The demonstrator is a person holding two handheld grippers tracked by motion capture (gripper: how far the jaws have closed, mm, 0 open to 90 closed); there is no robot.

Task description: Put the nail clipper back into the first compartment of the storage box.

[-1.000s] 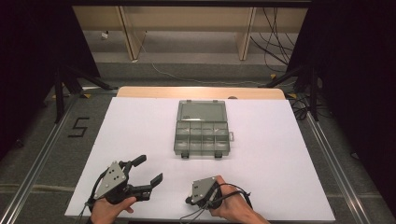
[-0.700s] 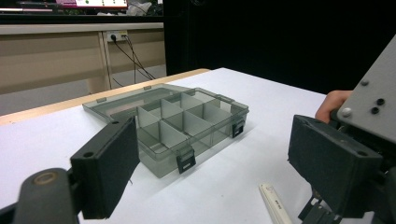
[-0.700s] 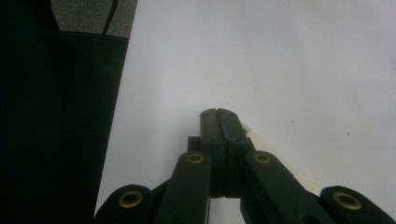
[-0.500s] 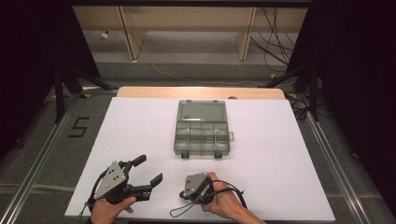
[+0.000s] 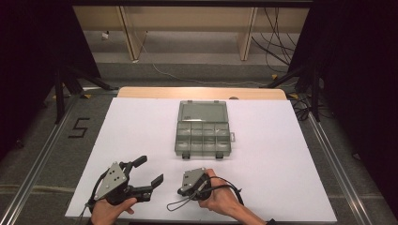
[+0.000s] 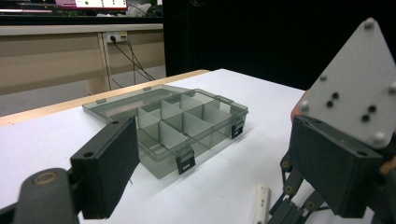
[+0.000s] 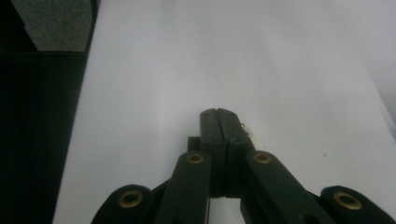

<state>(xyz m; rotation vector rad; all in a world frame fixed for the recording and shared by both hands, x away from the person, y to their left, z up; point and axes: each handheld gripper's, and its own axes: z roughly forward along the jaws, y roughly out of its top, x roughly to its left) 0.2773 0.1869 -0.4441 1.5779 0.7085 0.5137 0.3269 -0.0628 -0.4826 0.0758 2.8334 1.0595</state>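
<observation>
A clear grey compartment box (image 5: 202, 129) lies open at the middle of the white table; the left gripper view looks across its empty compartments (image 6: 182, 126). My left gripper (image 5: 148, 171) rests near the front edge, open, with nothing between its jaws (image 6: 215, 163). My right gripper (image 5: 180, 192) sits just to its right, held low over the table, jaws pressed together (image 7: 222, 114). A small white stick (image 7: 247, 132) peeks out beside the right jaw and lies on the table (image 6: 261, 203). I cannot tell whether it is gripped.
The white table top (image 5: 281, 154) ends close in front of both hands. A wooden strip (image 5: 202, 92) runs along its far edge. Dark stands and cables sit on the floor to both sides.
My right gripper has shifted a little left and away from the front edge, closer to the left gripper. The left gripper and the box have stayed still.
</observation>
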